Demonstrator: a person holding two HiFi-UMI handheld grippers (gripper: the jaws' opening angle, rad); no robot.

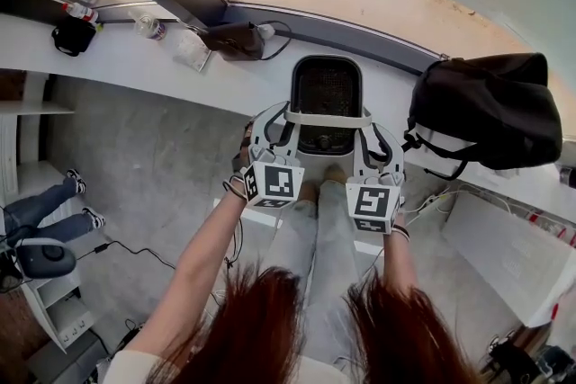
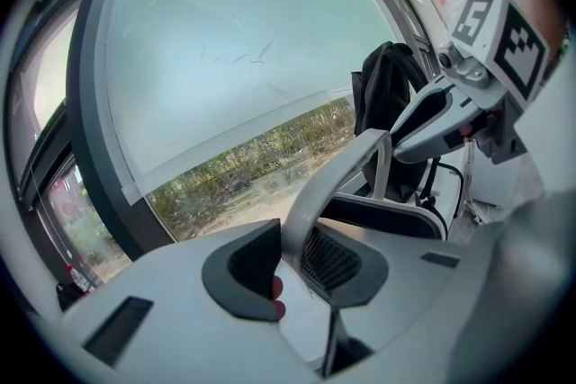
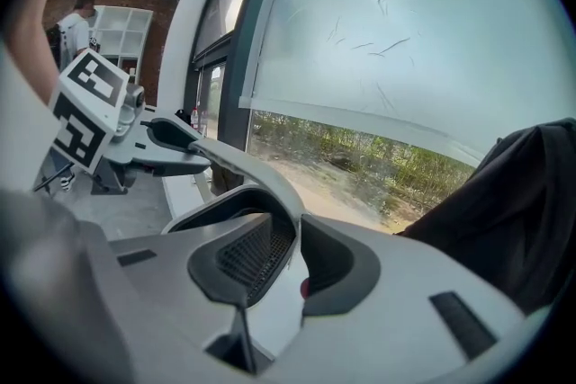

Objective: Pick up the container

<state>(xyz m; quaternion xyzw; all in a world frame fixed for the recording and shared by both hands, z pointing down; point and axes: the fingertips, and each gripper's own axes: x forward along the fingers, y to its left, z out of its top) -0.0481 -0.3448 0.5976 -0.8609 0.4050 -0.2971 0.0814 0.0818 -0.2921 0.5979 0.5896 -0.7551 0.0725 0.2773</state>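
Observation:
The container (image 1: 326, 94) is a white bin with a black mesh inside, standing against the white window ledge (image 1: 135, 58). A white handle (image 1: 328, 119) arches across its near side. My left gripper (image 1: 284, 116) is shut on the handle's left end and my right gripper (image 1: 367, 123) on its right end. In the left gripper view the white handle (image 2: 310, 193) runs up from between the black pads of my left gripper (image 2: 292, 270). In the right gripper view the handle (image 3: 256, 175) likewise passes between the pads of my right gripper (image 3: 283, 261). I cannot tell whether the bin rests on anything.
A black backpack (image 1: 486, 108) lies on the ledge just right of the container. To the left on the ledge are a dark bag (image 1: 236, 39), a clear plastic bag (image 1: 192, 49), two bottles (image 1: 81, 11) and a black pouch (image 1: 74, 36). A person's legs (image 1: 36, 202) show at far left.

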